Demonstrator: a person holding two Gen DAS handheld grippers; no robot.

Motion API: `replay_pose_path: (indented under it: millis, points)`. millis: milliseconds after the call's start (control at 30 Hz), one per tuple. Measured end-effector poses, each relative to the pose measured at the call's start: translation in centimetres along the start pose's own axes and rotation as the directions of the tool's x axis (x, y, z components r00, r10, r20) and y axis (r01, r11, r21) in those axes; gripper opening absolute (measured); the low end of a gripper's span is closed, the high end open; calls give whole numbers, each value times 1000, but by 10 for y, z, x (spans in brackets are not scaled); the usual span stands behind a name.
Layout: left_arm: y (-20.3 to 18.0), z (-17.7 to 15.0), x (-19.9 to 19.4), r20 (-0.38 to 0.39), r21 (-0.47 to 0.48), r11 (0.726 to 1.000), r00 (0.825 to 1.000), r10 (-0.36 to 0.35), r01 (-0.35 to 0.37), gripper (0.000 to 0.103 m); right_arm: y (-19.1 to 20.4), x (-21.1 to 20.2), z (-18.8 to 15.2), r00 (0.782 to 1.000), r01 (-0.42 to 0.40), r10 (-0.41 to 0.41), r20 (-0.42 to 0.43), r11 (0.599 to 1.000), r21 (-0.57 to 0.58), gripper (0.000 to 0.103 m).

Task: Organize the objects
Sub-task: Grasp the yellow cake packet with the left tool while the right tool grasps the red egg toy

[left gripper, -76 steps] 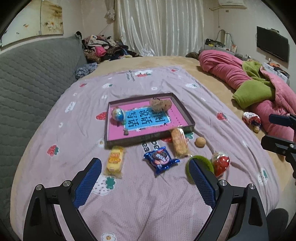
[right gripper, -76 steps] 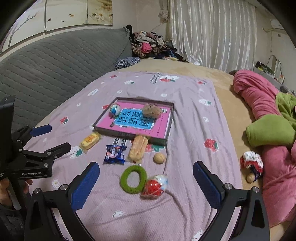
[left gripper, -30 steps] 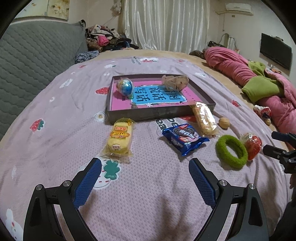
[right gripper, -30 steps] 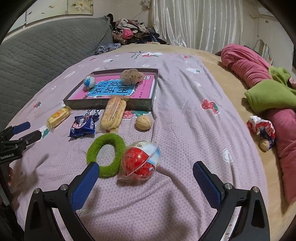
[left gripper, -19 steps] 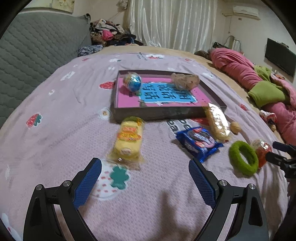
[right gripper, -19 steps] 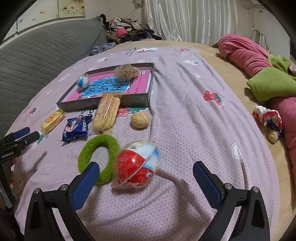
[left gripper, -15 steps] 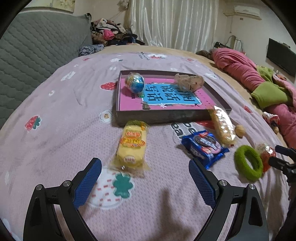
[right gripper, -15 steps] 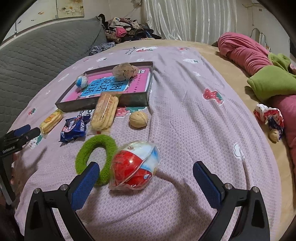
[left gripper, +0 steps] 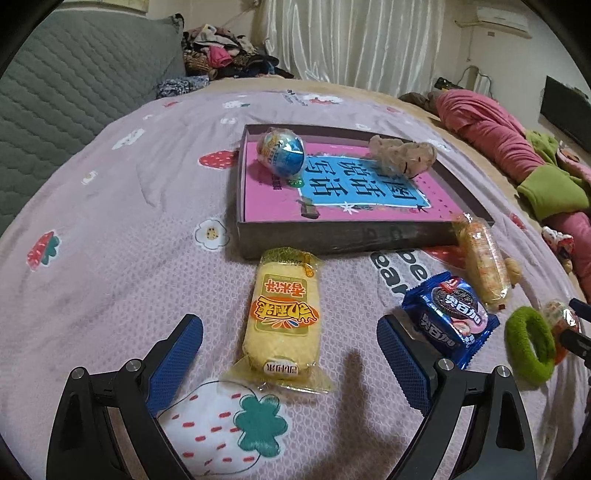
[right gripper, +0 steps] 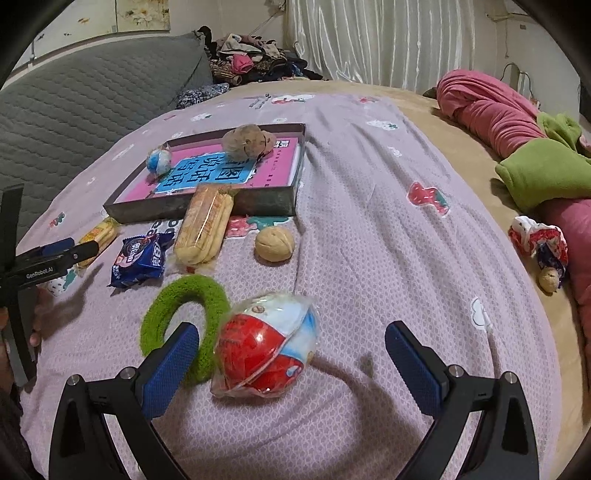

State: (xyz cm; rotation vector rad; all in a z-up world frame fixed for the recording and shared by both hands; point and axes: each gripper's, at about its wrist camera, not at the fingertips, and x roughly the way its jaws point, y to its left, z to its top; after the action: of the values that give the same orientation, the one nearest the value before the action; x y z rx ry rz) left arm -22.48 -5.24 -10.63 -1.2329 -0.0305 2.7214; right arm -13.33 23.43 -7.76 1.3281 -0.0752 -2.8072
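The yellow cake packet (left gripper: 282,314) lies on the purple blanket (left gripper: 110,258) just short of the tray (left gripper: 332,240), long axis running straight away from the left gripper (left gripper: 290,354), near end between the wide-open blue pads, nothing touching. A straight drop should straddle it across its width. Over on the right, the red egg toy (right gripper: 266,350) sits between the right gripper (right gripper: 291,365) and its spread jaws, empty too, green ring (right gripper: 177,310) touching the egg's left side.

A lived-in home bedroom: a bed (right gripper: 369,206) under a strawberry-print blanket, a quilted grey headboard (right gripper: 92,96), clothes heaped (right gripper: 251,62) at its far corner, white curtains (left gripper: 354,40), and a wall air conditioner (left gripper: 506,18).
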Motion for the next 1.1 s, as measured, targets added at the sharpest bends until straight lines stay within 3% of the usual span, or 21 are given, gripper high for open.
replay_pose_path:
  millis: [133,333,600,700,800,833,967,1100]
  points:
    - [0,-1,6,-7,1,1000,1000,-3,3,95,2,5,1,1000,-17,17,-1,1000,12,102]
    - [1,0,13,-25,-10,1000,1000,-16,16,95,0,7,0,998,-56,56,-6,998,43,90]
    - [0,0,20,-42,-11,1000,999,-19,18,95,4,5,-2,997,-74,74,2,997,20,60]
    - [0,1,21,-47,-5,1000,999,-15,15,93,6,3,-2,998,-67,67,6,998,6,59]
    - [-3,1,22,-54,8,1000,999,2,-2,85,7,1,-2,997,-77,77,17,997,2,58]
    - [-3,1,22,-54,10,1000,998,12,-11,73,6,0,-2,996,-86,86,21,996,7,58]
    - [2,3,24,-55,-1,1000,998,21,-21,48,6,-8,-1,993,-104,104,53,995,6,58]
    - [7,4,23,-54,-22,1000,999,-3,1,43,8,-17,1,989,-118,118,85,993,0,58]
